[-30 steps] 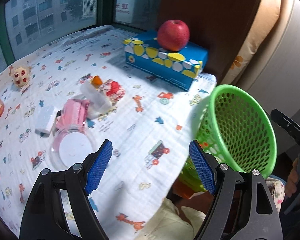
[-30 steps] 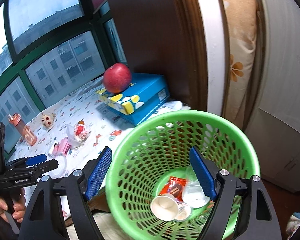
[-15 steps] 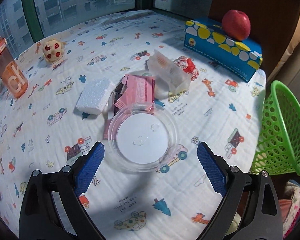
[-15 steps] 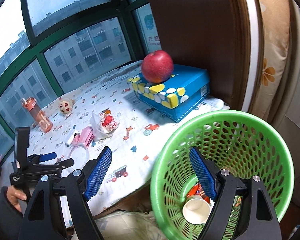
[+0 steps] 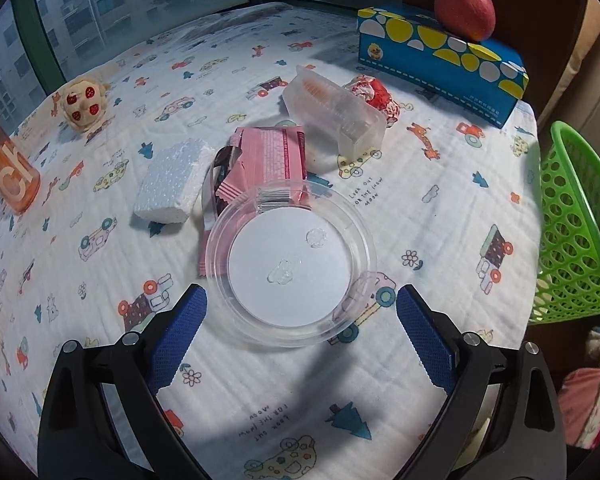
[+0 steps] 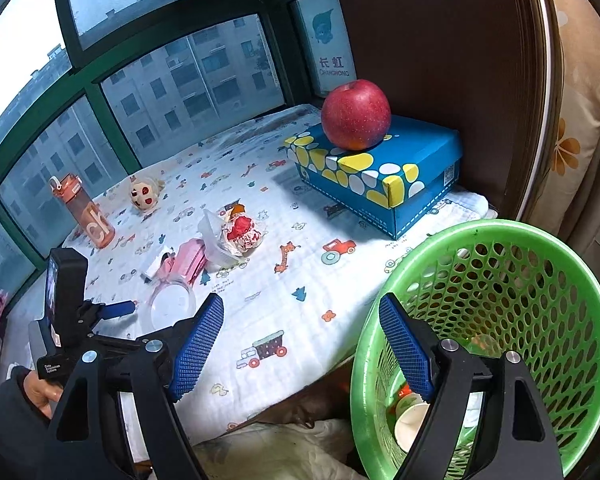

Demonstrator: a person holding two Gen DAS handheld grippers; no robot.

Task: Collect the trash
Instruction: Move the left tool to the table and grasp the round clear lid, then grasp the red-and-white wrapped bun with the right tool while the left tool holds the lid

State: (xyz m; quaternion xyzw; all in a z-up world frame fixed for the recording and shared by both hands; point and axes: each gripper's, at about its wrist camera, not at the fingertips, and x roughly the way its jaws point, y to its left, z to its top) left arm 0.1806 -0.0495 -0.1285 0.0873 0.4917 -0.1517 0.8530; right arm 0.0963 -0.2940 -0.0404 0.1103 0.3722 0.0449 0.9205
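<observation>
Tilting beside the table's right edge, a green basket (image 6: 512,320) is seen with a paper cup (image 6: 410,420) and an orange scrap at its bottom. A clear plastic lid (image 5: 290,264) lies flat on the printed cloth (image 5: 420,208), overlapping a pink wrapper (image 5: 268,160); a foam block (image 5: 172,184) and a clear tray (image 5: 336,112) lie close behind. Bare cloth is left in front of the lid. The left gripper (image 5: 298,320) has just been opening; its jaws are spread wide astride the lid's near rim, no contact being visible. The right gripper (image 6: 300,344) is held apart and empty over the table edge.
</observation>
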